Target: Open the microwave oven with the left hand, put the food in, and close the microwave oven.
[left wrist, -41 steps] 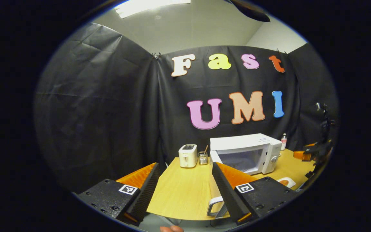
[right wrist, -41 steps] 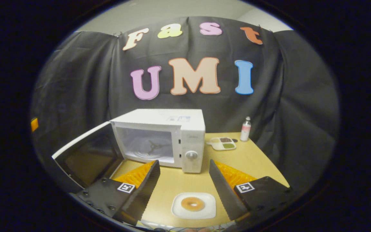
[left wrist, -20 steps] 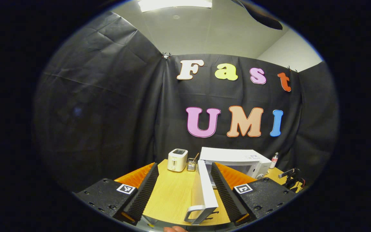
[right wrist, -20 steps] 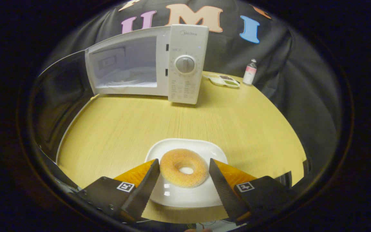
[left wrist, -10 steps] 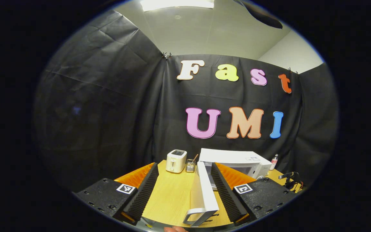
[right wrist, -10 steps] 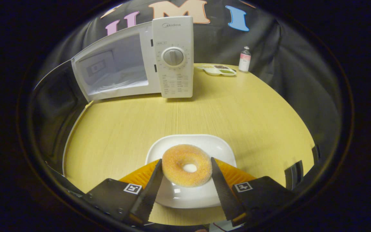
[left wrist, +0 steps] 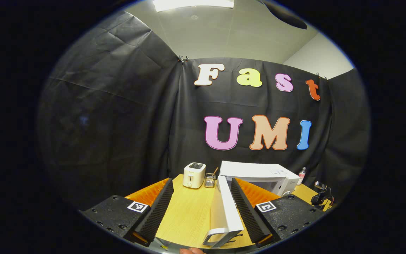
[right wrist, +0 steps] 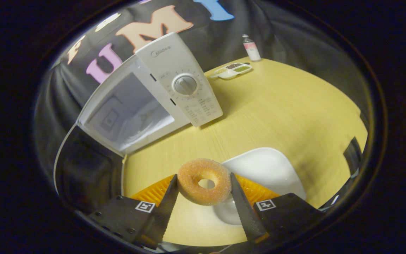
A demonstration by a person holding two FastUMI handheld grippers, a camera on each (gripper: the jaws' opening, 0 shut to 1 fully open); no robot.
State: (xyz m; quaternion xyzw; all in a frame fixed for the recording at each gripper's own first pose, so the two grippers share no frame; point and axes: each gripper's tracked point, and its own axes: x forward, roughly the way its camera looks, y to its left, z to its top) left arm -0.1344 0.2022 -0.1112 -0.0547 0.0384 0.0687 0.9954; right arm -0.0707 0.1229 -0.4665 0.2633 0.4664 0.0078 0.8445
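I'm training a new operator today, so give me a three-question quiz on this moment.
1. True or false: the microwave door is open.
2. What does the right gripper hold? A) bottle B) doughnut C) toaster
3. Fill in: the left gripper's fingers are spread, holding ___.

Key: 1 true. 2 B: the doughnut, lifted off the white plate. 3 nothing.

A bright ceiling lamp (left wrist: 193, 3) is lighting the room from above. The table (right wrist: 287, 102) is looking bent near the edges. The microwave (right wrist: 160, 88) is casting a soft shadow.
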